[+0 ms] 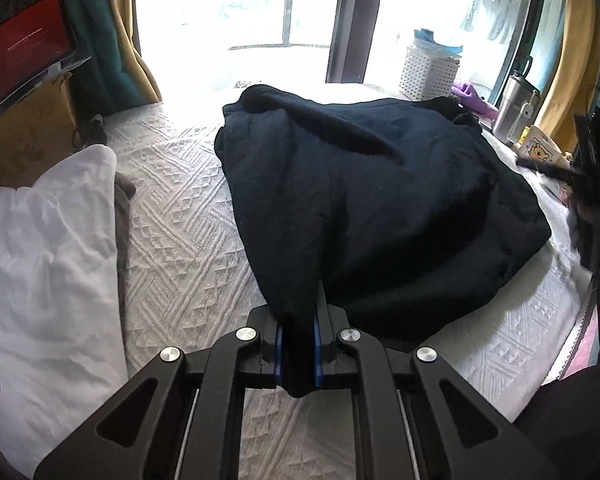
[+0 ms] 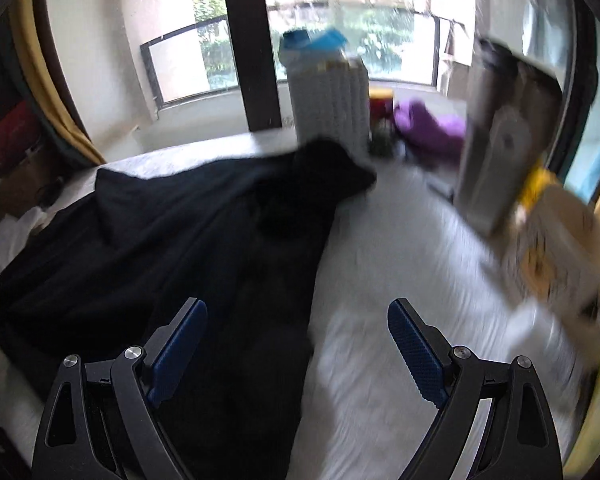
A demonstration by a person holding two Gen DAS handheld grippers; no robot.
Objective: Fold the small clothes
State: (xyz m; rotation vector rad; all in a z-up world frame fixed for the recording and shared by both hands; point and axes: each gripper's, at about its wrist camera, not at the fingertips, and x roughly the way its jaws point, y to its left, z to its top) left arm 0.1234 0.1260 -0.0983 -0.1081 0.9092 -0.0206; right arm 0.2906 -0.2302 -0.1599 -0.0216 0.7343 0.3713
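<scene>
A black garment (image 1: pixel 380 200) lies in a bulky heap on the white textured bedspread (image 1: pixel 172 240). My left gripper (image 1: pixel 298 340) is shut on the near corner of the garment, pinched between its blue pads. In the right wrist view the black garment (image 2: pixel 180 248) spreads across the left half of the bed. My right gripper (image 2: pixel 298 344) is open and empty, above the garment's right edge and the white bedspread (image 2: pixel 400 300). The right gripper also shows as a dark blurred shape at the right edge of the left wrist view (image 1: pixel 592 216).
A folded white cloth (image 1: pixel 48 256) lies on the left of the bed. A white perforated basket (image 1: pixel 430 74), a purple cloth (image 1: pixel 472 98), a steel tumbler (image 1: pixel 514 106) and a yellow-print mug (image 1: pixel 540 150) stand along the window side. A cardboard box (image 1: pixel 28 136) sits at the left.
</scene>
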